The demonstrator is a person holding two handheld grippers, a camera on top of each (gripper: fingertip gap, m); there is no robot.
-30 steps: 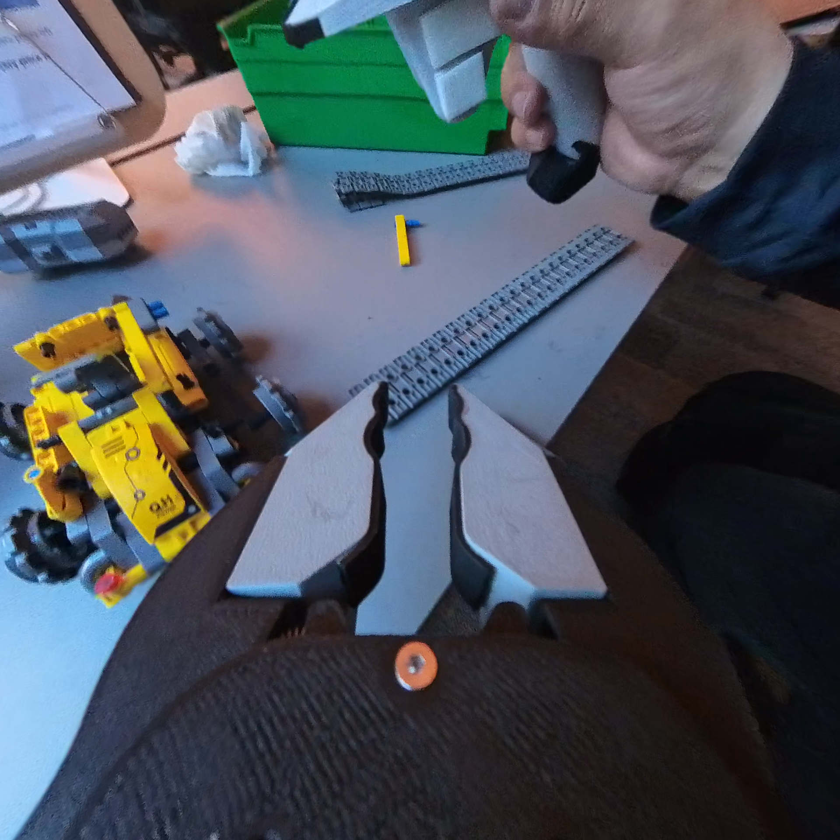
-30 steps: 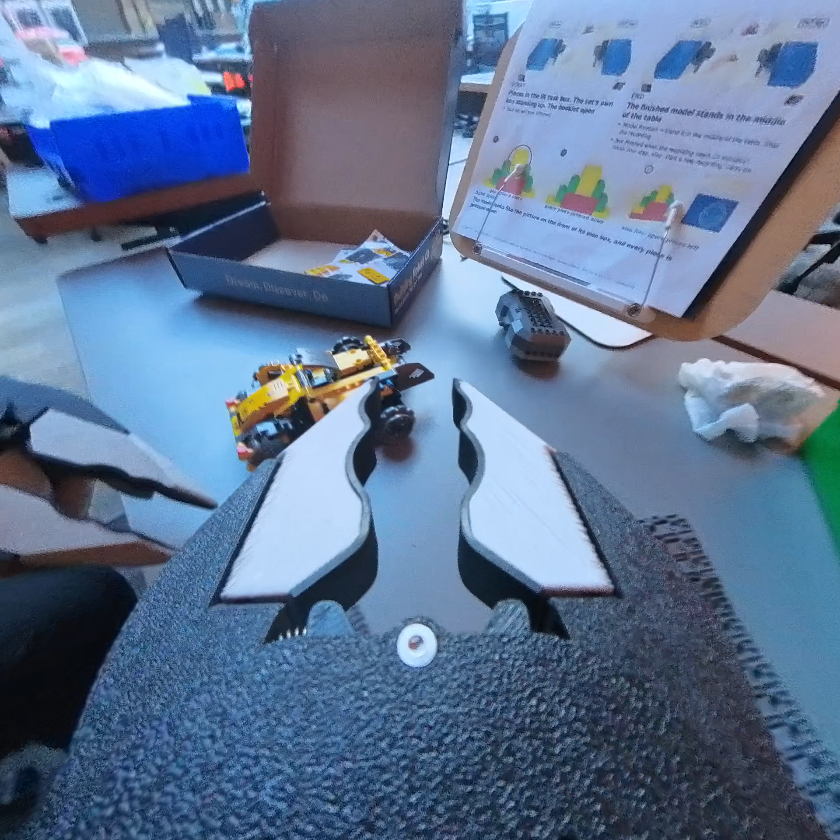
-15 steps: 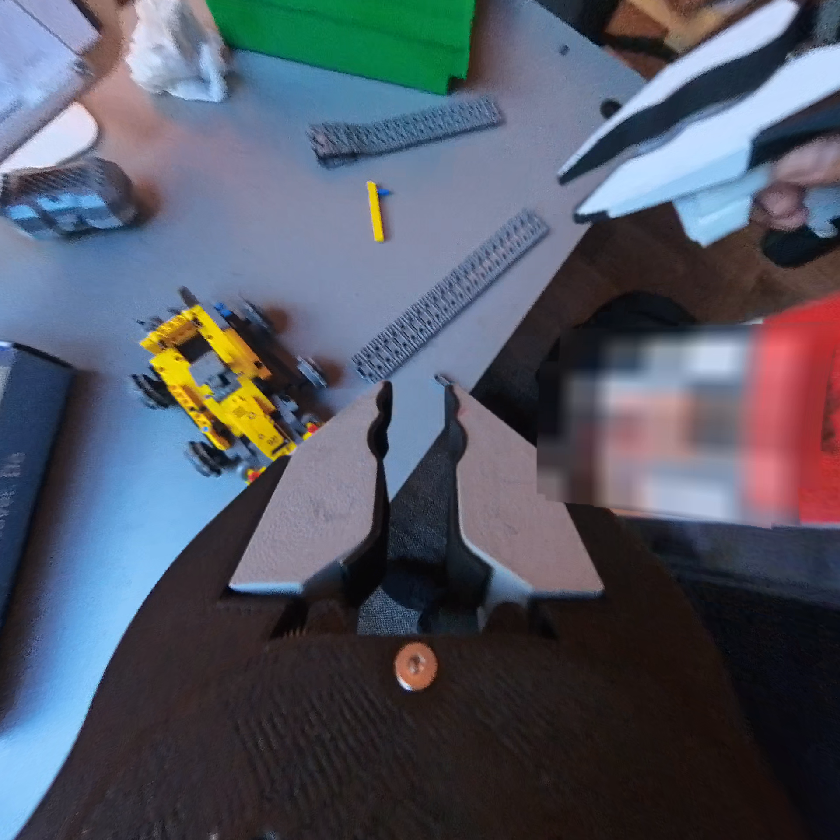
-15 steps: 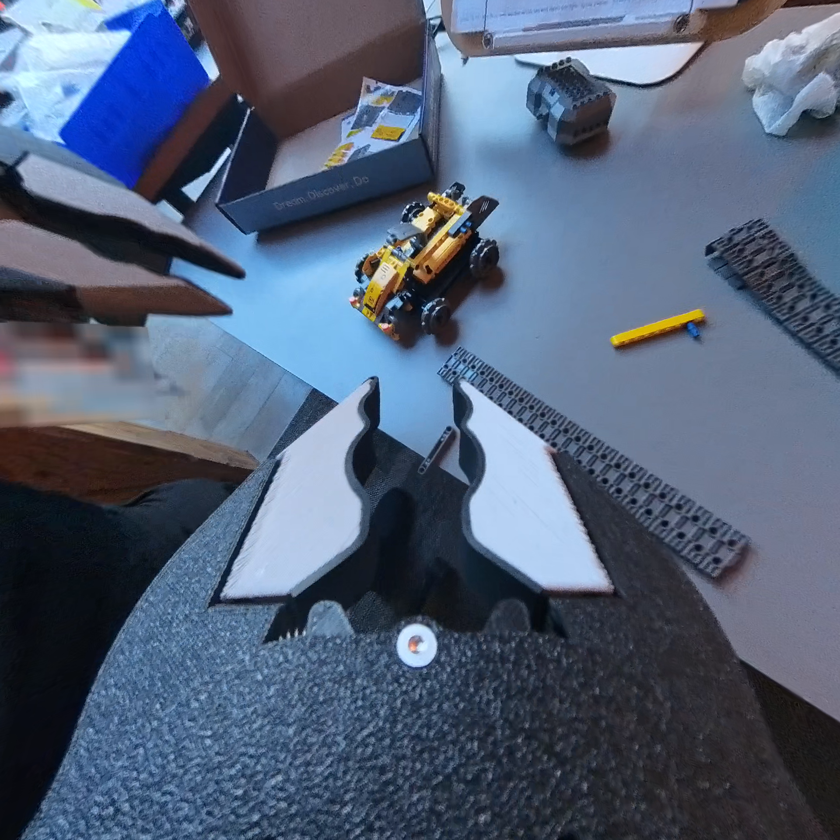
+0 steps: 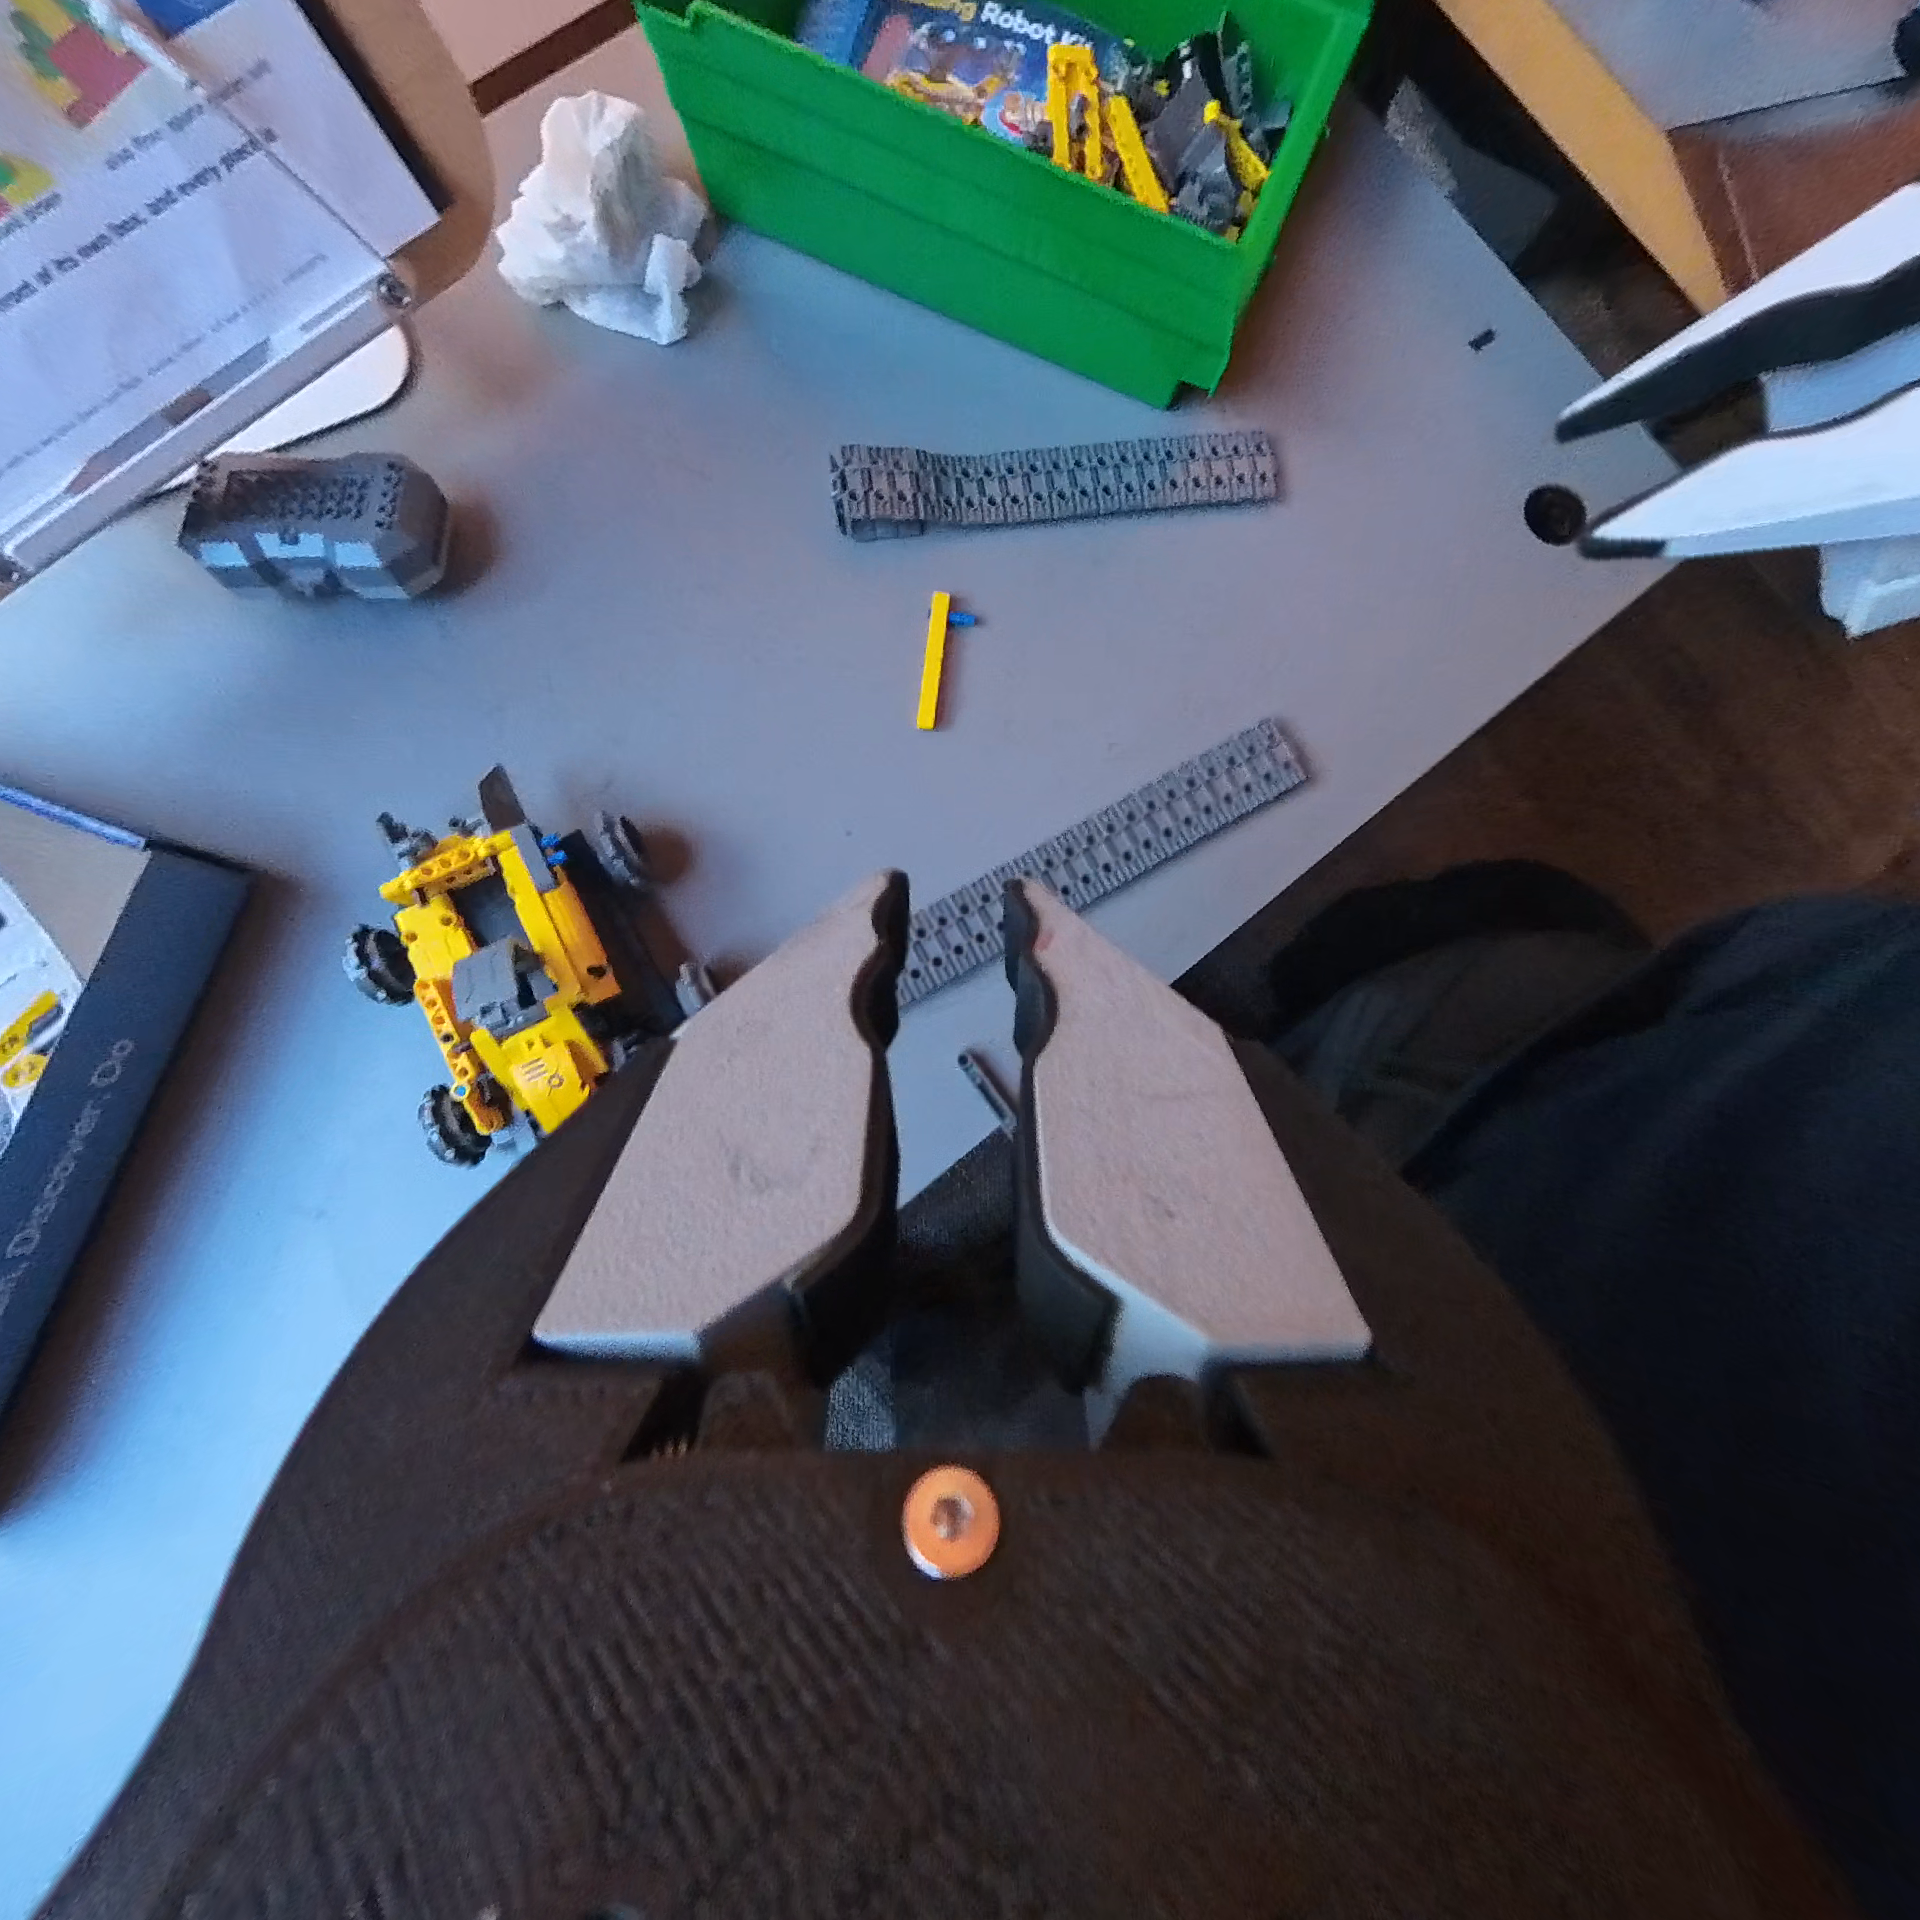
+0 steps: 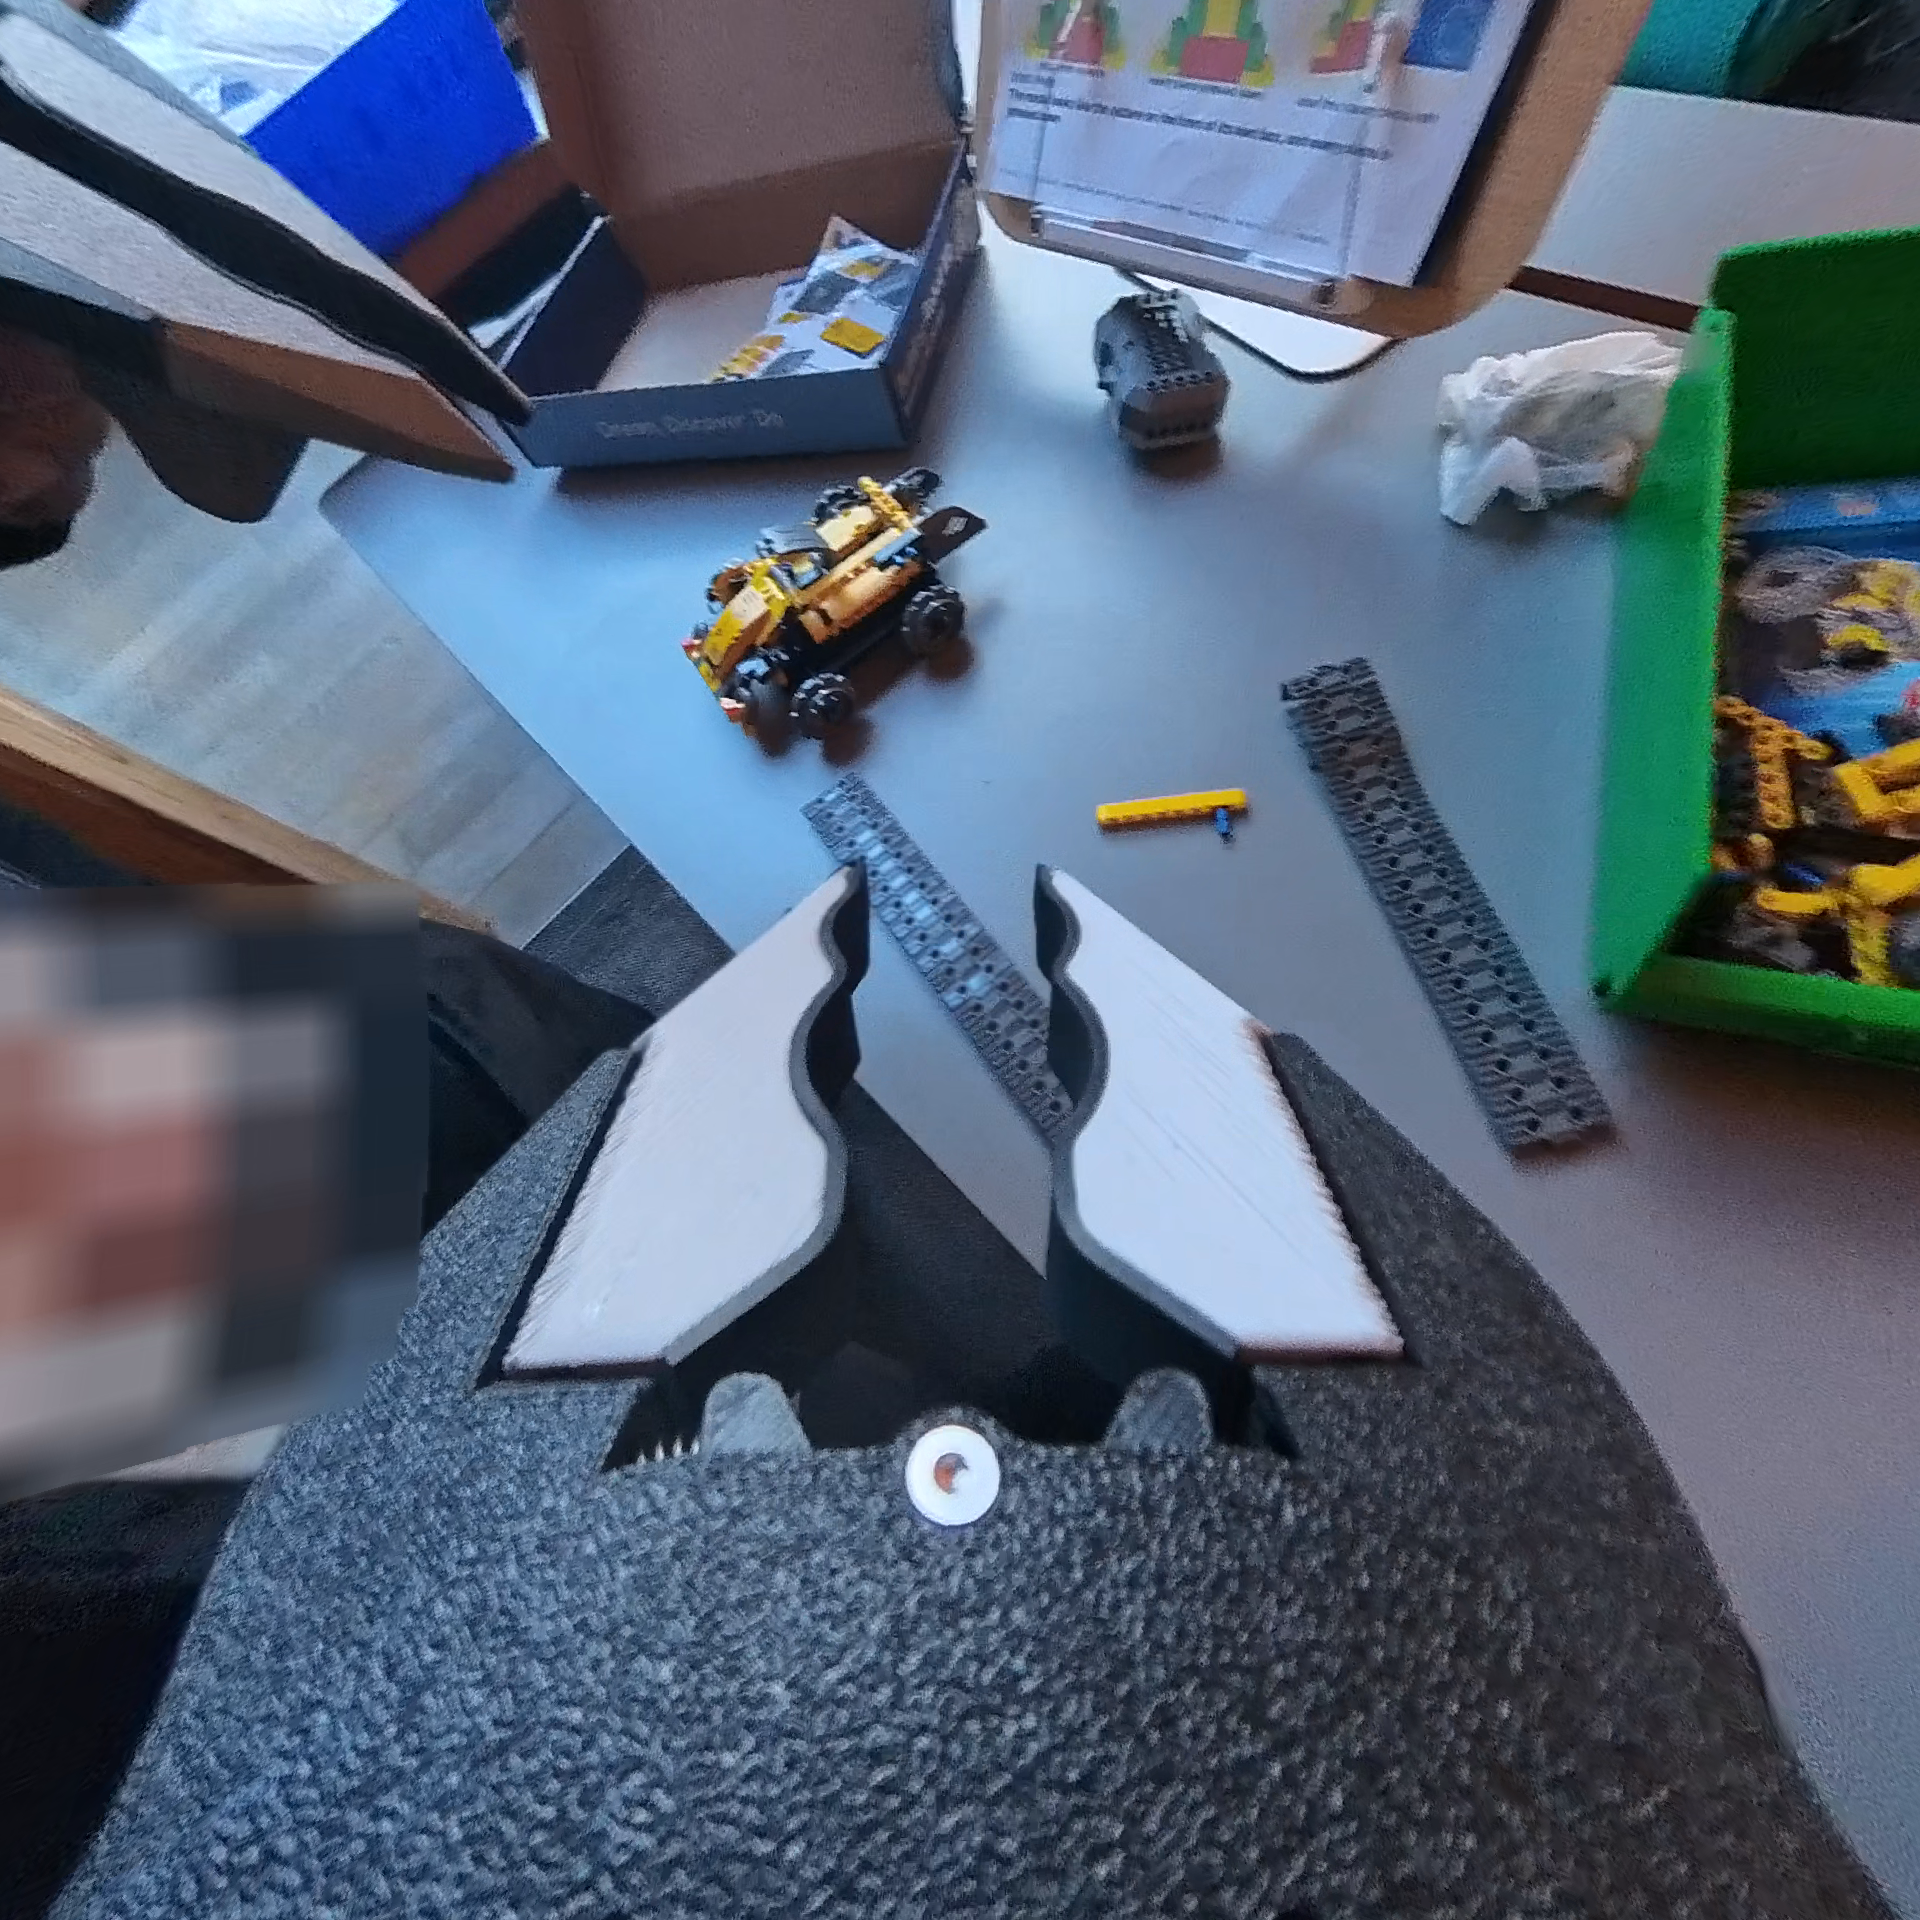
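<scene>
My left gripper (image 5: 954, 899) is open and empty, held above the near edge of the grey table (image 5: 675, 644). A grey toothed track strip (image 5: 1101, 862) lies just past its tips, and a small dark pin (image 5: 985, 1081) lies between its fingers. A yellow brick-built vehicle (image 5: 499, 977) stands to its left. My right gripper (image 6: 951, 883) is also open and empty, above the same track strip (image 6: 935, 935). The vehicle (image 6: 831, 613) is farther ahead of it. A yellow beam (image 5: 935, 660) with a blue pin lies mid-table and also shows in the right wrist view (image 6: 1169, 808).
A second track strip (image 5: 1055, 483) lies before a green bin (image 5: 987, 239) of loose parts. A crumpled tissue (image 5: 603, 218), a grey block (image 5: 312, 509), a paper stand (image 5: 156, 208) and an open box (image 6: 727, 416) stand at the back. Each gripper shows in the other's view (image 5: 1756, 416) (image 6: 260, 291). Some 15 cm of space lies between my two pairs of fingers. The grey block (image 5: 312, 509) is about 40 cm from my left fingertips.
Both grippers have lifted up and pulled back from the table, so both views now look down on it from higher. Both jaws stay open and empty.
</scene>
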